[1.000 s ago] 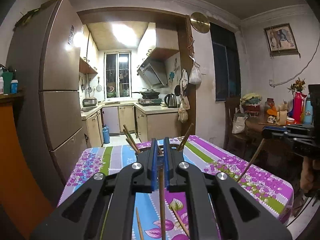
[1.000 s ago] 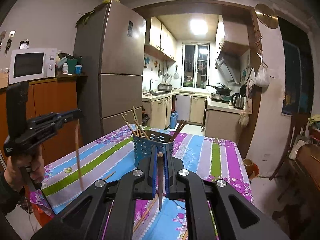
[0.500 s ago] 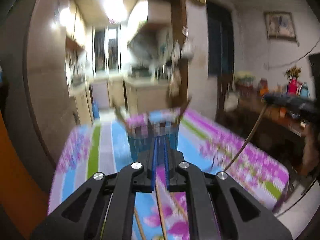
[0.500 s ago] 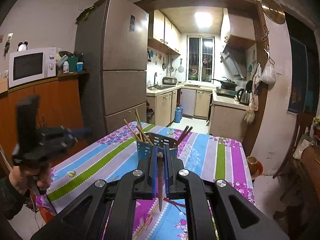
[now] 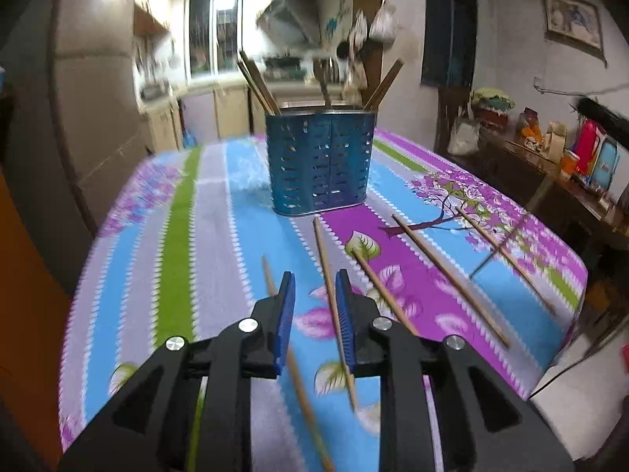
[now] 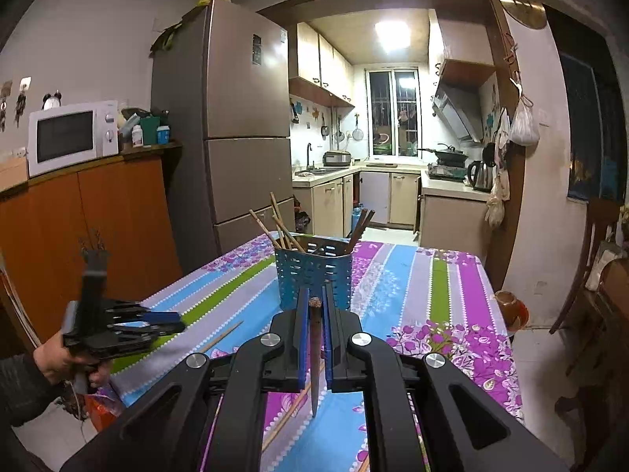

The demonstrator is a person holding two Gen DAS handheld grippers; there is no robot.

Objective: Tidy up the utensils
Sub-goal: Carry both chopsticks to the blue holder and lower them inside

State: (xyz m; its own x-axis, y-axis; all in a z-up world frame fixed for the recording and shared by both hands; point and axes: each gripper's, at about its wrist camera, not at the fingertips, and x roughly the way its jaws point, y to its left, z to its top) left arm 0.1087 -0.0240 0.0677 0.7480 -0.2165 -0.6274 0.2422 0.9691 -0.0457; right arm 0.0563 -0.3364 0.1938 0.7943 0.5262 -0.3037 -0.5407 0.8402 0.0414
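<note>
Over the near left part of the bench, which wears a striped, flowered cloth, the left tongs point downward, their blue pads parting with nothing pressed between them. One loose chopstick runs under the left pad toward the near edge. A second chopstick lies on the cloth in the gap, close to the right pad. To its right a third, a fourth and a fifth lie fanned out toward the right edge, well apart from one another. Toward the far end, midway across the bench, stands the blue perforated utensil holder, upright, with several chopsticks leaning out of its left and right ends.

In the right wrist view, a hand grips the left tongs' handle at the bench's left edge. The right tongs are clamped on a dark chopstick, held upright with its top level with the pad tips, in front of the holder.
</note>
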